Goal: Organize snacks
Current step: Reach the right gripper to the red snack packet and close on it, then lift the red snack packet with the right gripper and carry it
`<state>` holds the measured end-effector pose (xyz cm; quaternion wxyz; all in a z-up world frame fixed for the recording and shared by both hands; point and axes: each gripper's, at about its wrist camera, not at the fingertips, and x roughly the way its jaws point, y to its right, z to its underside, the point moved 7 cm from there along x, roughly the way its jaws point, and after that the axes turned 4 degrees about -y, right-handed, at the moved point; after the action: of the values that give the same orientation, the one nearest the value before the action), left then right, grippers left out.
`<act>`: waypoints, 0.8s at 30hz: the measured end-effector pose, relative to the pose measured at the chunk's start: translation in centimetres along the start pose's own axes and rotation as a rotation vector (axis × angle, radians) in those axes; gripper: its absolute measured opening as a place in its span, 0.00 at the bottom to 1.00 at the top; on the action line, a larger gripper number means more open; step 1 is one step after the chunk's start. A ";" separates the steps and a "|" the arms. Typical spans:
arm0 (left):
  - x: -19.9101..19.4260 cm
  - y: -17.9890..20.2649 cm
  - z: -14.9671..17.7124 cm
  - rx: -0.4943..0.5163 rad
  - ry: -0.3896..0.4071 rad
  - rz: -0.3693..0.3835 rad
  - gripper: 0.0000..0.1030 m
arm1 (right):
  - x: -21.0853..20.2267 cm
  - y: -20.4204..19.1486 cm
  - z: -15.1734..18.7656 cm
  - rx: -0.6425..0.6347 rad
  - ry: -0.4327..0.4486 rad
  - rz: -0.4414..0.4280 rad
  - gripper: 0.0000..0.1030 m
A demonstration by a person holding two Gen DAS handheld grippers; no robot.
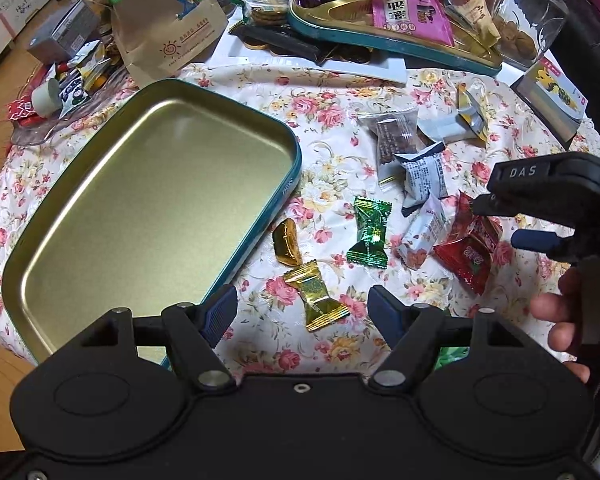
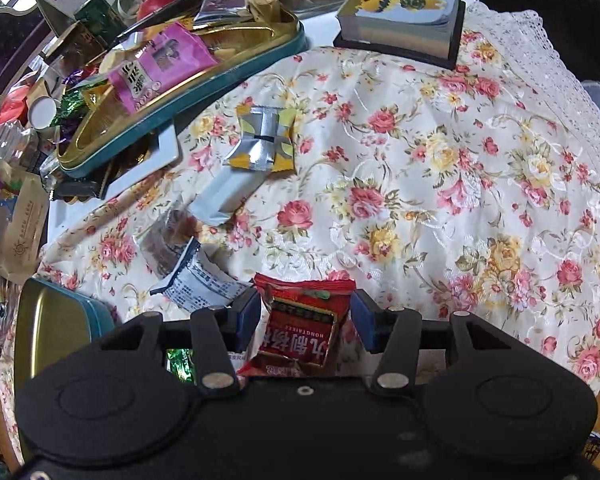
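An empty gold tin tray with a teal rim (image 1: 256,216) lies on the floral cloth at the left. My left gripper (image 1: 302,308) is open, its fingers on either side of a gold-wrapped candy (image 1: 316,294). A gold ingot sweet (image 1: 287,241) and a green candy (image 1: 369,231) lie just beyond it. My right gripper (image 2: 305,316) stands open around a red snack packet (image 2: 300,320), pads beside its edges without squeezing it. It also shows in the left wrist view (image 1: 496,220) over that red packet (image 1: 470,248). White and grey wrapped snacks (image 1: 422,172) lie nearby.
A second teal tin (image 1: 380,40) full of snacks sits at the back, with a brown paper bag (image 1: 168,28), a clear jar (image 1: 532,12) and a card box (image 2: 404,12). A yellow-silver packet (image 2: 262,138) and a silver bar (image 2: 228,196) lie mid-cloth.
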<state>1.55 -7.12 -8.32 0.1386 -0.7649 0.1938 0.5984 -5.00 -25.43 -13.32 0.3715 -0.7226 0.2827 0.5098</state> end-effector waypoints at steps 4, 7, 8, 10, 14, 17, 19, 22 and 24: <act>-0.1 -0.4 -0.1 -0.014 0.004 0.003 0.73 | 0.8 -0.3 0.6 0.002 -0.035 -0.005 0.51; -0.1 -1.0 -0.3 -0.034 0.006 0.002 0.73 | 1.2 -0.6 0.8 -0.005 -0.035 0.007 0.51; -0.2 -1.1 -0.3 -0.040 0.007 0.001 0.73 | 1.3 -0.7 0.8 -0.012 -0.031 0.016 0.51; -0.2 -1.4 -0.3 -0.050 0.008 0.001 0.73 | 1.3 -0.7 0.8 -0.021 -0.026 0.023 0.51; -0.3 -1.4 -0.3 -0.048 0.008 0.006 0.73 | 1.6 -0.6 0.8 -0.018 -0.037 0.032 0.51; -0.4 -1.4 -0.3 -0.043 0.014 0.006 0.73 | 2.3 -0.4 1.0 -0.003 -0.071 0.036 0.51; -0.5 -1.5 -0.4 -0.048 0.016 0.010 0.73 | 2.5 -0.3 1.0 0.008 -0.069 0.032 0.52; -0.5 -1.8 -0.6 -0.058 0.024 0.009 0.73 | 2.6 -0.3 0.9 0.017 -0.085 0.019 0.50; -0.5 -2.0 -0.8 -0.063 0.029 0.001 0.73 | 2.7 -0.1 0.9 0.030 -0.084 0.015 0.50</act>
<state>3.04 -5.62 -7.66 0.1113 -0.7774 0.1773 0.5931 -4.50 -24.69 -16.01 0.3902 -0.6926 0.2799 0.5382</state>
